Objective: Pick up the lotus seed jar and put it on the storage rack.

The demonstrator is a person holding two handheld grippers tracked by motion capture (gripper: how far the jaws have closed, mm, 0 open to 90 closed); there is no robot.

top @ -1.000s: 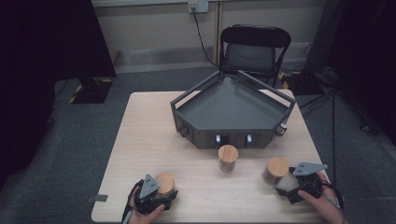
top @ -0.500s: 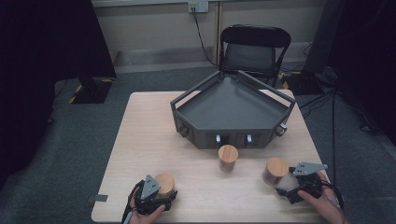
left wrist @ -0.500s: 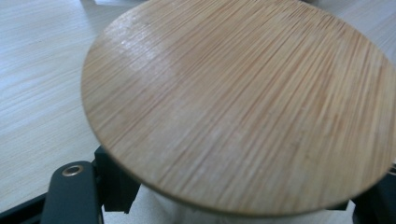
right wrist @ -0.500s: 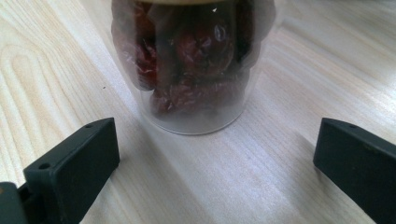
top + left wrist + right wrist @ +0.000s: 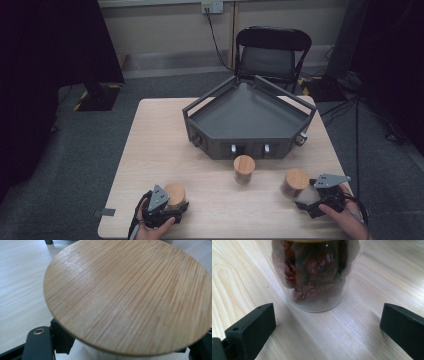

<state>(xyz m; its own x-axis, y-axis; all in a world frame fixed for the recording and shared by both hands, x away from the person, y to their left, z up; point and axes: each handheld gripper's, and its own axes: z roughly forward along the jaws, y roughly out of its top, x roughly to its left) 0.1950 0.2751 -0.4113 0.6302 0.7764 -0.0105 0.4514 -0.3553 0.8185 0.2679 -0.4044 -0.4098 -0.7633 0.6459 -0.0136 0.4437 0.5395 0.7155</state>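
At the table's front left stands a glass jar with a round bamboo lid [image 5: 175, 192], and my left gripper [image 5: 167, 206] is shut on its body. In the left gripper view the lid [image 5: 130, 295] looms close, with a black jaw showing under each side of it. A second bamboo-lidded jar [image 5: 296, 182] stands at the front right. My right gripper [image 5: 303, 198] rests open just behind it. The right gripper view shows that jar [image 5: 317, 275] holding dark red dried fruit, standing a little ahead of the wide-apart jaws, untouched. A third lidded jar [image 5: 244, 169] stands mid-table.
A dark grey angular tray [image 5: 250, 117] with raised walls sits at the far middle of the wooden table [image 5: 155, 145]. A black folding chair [image 5: 272, 55] stands behind the table. A cable trails off the right gripper near the table's right edge.
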